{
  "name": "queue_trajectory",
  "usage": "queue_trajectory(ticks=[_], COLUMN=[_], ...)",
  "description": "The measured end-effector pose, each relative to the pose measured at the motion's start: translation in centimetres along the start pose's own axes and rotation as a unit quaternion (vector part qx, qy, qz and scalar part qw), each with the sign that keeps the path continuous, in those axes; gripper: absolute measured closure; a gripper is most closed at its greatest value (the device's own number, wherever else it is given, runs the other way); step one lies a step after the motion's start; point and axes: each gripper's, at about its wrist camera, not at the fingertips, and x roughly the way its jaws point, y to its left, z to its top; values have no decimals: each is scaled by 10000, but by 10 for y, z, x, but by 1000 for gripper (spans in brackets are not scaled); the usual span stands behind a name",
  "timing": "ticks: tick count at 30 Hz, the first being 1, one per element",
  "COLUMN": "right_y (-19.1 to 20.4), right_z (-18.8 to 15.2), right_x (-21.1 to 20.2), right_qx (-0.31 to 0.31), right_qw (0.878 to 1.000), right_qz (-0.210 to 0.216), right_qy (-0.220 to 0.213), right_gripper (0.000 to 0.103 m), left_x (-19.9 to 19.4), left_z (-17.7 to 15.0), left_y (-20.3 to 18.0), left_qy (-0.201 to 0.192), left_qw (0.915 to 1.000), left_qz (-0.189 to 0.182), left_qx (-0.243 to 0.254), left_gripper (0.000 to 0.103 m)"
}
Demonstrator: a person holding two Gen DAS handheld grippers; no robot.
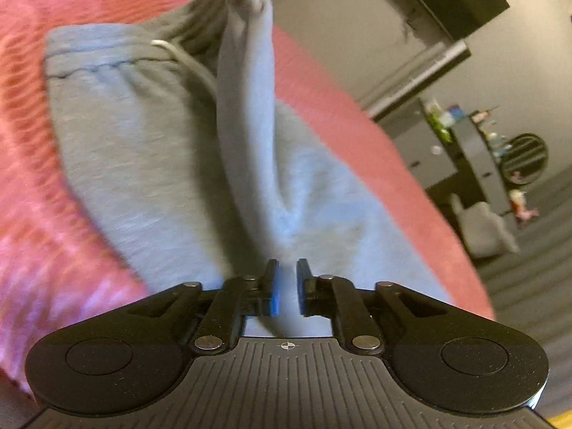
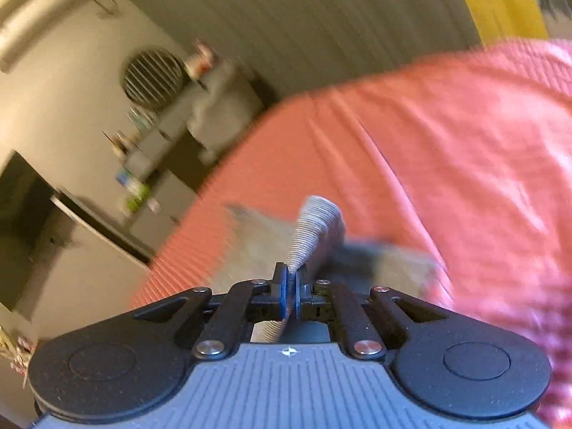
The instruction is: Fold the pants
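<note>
1. The left wrist view showed grey pants lying on a pink bedspread, the landmark for everything here. The elastic waistband and a pale drawstring lay toward the far side of the bedspread.
2. In that view the left gripper was clamped on a fold of the pants; its blue pads stood slightly apart with cloth pressed between them. A raised ridge of fabric ran from the jaws up above the bedspread to the picture's top edge.
3. Only the right wrist view showed the right gripper. Its jaws were nearly together, pinching a ribbed grey cuff just above the bedspread. The rest of the pants blurred beneath it.
4. Only the right view showed a yellow object beyond the bedspread's far edge.
5. Both views showed cluttered shelves and a round slatted disc past the bedspread's edge, too blurred for detail.
</note>
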Motion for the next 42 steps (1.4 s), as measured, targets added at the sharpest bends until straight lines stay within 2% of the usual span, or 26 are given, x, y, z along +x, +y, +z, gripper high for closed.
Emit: queue_trajectory(ticks=[1,2,3,5,6,7,9,11,12,13,15,16,18,19,21,22,23,25,27,29,31,33,34,36,39,42], right_y=[-4,-8,-10,-8,-6,-3,0,5,5,2,6,5,2,3,8,15,24,51,72,79,73,59,50,34,16,3], right_z=[-7,-14,-18,-25,-28,-30,-33,-34,-34,-34,-33,-32,-30,-30,-29,-26,-23,-10,8,30,46,51,50,40,18,7], right_x=[3,5,9,15,20,21,23,23,26,25,22,21,20,21,25,27,28,27,13,-13,-38,-52,-53,-42,-4,16], right_qx=[64,155,255,348,312,257,161,202,224,215,184,217,334,377,322,146,-89,-599,-704,-366,-112,-268,-412,-875,-1306,-1029], right_qw=[9999,9997,9993,9981,9977,9978,9981,9975,9971,9971,9971,9967,9956,9953,9956,9962,9964,9951,9936,9882,9766,9717,9749,9857,9913,9931], right_qz=[-31,-35,18,189,233,244,229,337,406,421,483,553,688,694,628,551,478,368,726,1484,2126,2266,2090,1350,103,-328], right_qy=[79,173,287,480,549,568,554,581,610,594,564,547,541,562,614,652,692,699,499,130,-298,-610,-656,-499,155,453], right_gripper=[94,94,91,75,72,70,70,70,71,80,86,85,82,77,75,77,93,97,97,97,97,97,97,97,96,93], left_x=[0,-2,-4,-8,-7,-3,8,25,32,37,39,37,40,40,36,35,27,7,-26,-54,-69,-69,-61,-33,4,7], left_z=[2,6,11,25,32,41,54,67,74,80,92,95,97,101,105,109,114,128,138,139,131,112,103,80,56,63], left_y=[3,5,5,7,8,11,13,15,21,25,39,47,47,43,34,25,16,-2,-13,-14,-5,17,29,54,76,70], left_qy=[-153,-343,-575,-845,-928,-976,-945,-814,-777,-722,-573,-548,-528,-476,-421,-426,-490,-817,-1235,-1598,-1850,-1771,-1592,-979,-367,-429], left_qw=[9997,9987,9970,9940,9929,9915,9889,9881,9875,9877,9892,9898,9903,9911,9931,9938,9949,9958,9915,9827,9761,9794,9842,9936,9930,9928], left_qz=[192,356,491,667,704,816,1130,1308,1361,1352,1153,1036,949,958,993,980,859,352,-244,-810,-1056,-901,-655,66,848,902], left_qx=[55,129,184,216,238,257,173,10,-145,-316,-694,-806,-866,-790,-467,-306,-208,-200,-329,-468,-442,-352,-409,-565,-731,-662], left_gripper=[73,52,42,40,38,29,28,32,40,47,84,87,91,91,92,92,93,93,93,93,93,93,93,93,92,87])
